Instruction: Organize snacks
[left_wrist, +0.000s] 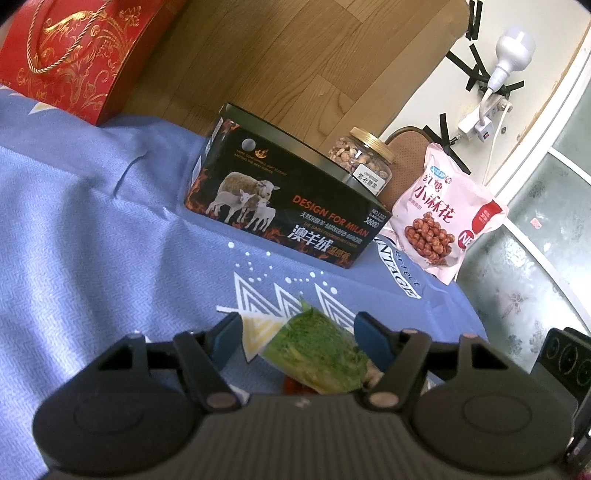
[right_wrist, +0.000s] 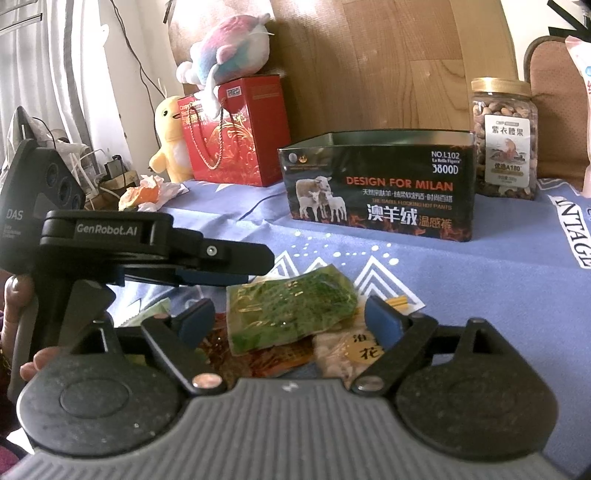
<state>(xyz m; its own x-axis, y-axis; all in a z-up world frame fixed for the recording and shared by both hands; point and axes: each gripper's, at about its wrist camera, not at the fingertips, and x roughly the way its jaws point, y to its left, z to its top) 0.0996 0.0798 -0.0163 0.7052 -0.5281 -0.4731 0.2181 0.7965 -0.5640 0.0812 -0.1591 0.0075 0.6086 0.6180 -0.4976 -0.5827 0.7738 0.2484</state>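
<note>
Hovering over a small heap of snack packets on the blue patterned cloth (right_wrist: 480, 277).

Both tongs are spread with nothing pinched: the right gripper (right_wrist: 290, 314) stands wide around the green snack packet (right_wrist: 291, 312), pads clear of it, while the left gripper (left_wrist: 297, 332) straddles the same packet at a narrower gape. Under the green one lie an orange-red packet (right_wrist: 273, 360) and a pale packet (right_wrist: 340, 356). Beyond stands the open black tin box (right_wrist: 380, 184), with a jar of nuts (right_wrist: 504, 140) beside it and a pink snack bag (left_wrist: 439, 214) nearby.
</note>
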